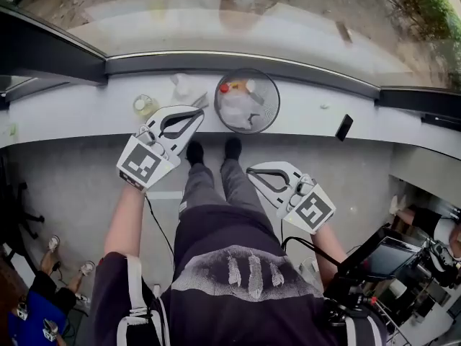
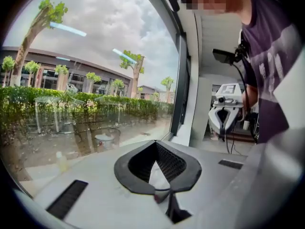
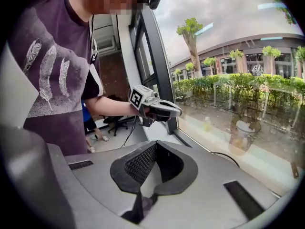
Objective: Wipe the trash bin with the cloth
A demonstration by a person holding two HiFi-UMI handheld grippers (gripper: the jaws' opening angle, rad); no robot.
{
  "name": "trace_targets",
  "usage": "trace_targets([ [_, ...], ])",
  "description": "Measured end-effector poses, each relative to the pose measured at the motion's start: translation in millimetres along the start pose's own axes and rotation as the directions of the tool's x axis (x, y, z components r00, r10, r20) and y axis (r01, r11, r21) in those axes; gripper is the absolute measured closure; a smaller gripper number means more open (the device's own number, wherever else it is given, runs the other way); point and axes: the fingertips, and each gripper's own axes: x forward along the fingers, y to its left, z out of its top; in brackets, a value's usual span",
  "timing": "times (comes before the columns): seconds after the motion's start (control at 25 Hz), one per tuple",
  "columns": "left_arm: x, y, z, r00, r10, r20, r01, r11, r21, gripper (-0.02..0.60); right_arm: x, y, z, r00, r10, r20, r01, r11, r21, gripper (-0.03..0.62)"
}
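A round wire-mesh trash bin (image 1: 247, 101) with a white liner and bits of litter stands on the pale window ledge (image 1: 310, 110). A crumpled white cloth (image 1: 182, 86) lies on the ledge to its left. My left gripper (image 1: 195, 113) hovers shut and empty, its tips just below the cloth and left of the bin. My right gripper (image 1: 251, 170) is lower, over the floor in front of the ledge, also shut and empty. The left gripper view shows its own closed jaws (image 2: 156, 141) and the right gripper (image 2: 226, 116) beyond. The right gripper view shows closed jaws (image 3: 156, 142) and the left gripper (image 3: 159, 109).
A small yellowish bottle (image 1: 144, 106) stands on the ledge left of the cloth. A dark phone (image 1: 344, 127) lies near the ledge's front edge at right. The window glass (image 1: 230, 20) rises behind the ledge. My feet (image 1: 213, 150) stand below the bin; seated people and equipment are behind me.
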Motion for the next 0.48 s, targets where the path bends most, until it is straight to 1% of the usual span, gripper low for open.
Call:
trace_targets([
  [0.12,34,25,-31,0.996,0.008,-0.085,-0.003,0.998,0.064,0.584,-5,-27,-20,0.999,-0.037,0.006,0.036,0.991,0.126,0.594],
  [0.16,44,35,-39,0.995,0.02,-0.095,-0.014,0.998,0.067,0.584,-5,-41,-29,0.999,-0.051,-0.005,0.051,0.986,0.162,0.593],
  [0.2,52,47,-48,0.995,0.039,-0.093,-0.034,0.998,0.055,0.584,-4,-56,-36,0.998,-0.067,-0.015,0.069,0.98,0.184,0.594],
  [0.24,60,60,-57,0.994,0.063,-0.086,-0.06,0.998,0.032,0.569,-2,-72,-42,0.996,-0.086,-0.02,0.088,0.977,0.194,0.593],
  [0.28,70,72,-69,0.993,0.086,-0.085,-0.086,0.996,0.008,0.53,-1,-87,-46,0.994,-0.106,-0.023,0.109,0.975,0.194,0.592],
  [0.32,80,82,-86,0.99,0.105,-0.098,-0.106,0.994,-0.004,0.442,0,-100,-51,0.992,-0.123,-0.029,0.126,0.974,0.19,0.592],
  [0.36,91,90,-106,0.985,0.118,-0.13,-0.119,0.993,-0.006,0.371,0,-110,-57,0.99,-0.134,-0.039,0.139,0.973,0.184,0.594],
  [0.4,102,97,-130,0.977,0.125,-0.175,-0.127,0.992,-0.001,0.308,0,-119,-65,0.989,-0.139,-0.054,0.147,0.973,0.178,0.594],
  [0.44,112,102,-155,0.965,0.127,-0.227,-0.129,0.992,0.009,0.26,1,-126,-73,0.987,-0.143,-0.074,0.154,0.973,0.172,0.592],
  [0.48,123,107,-179,0.951,0.128,-0.281,-0.127,0.992,0.023,0.236,2,-134,-82,0.984,-0.149,-0.095,0.163,0.973,0.164,0.593],
])
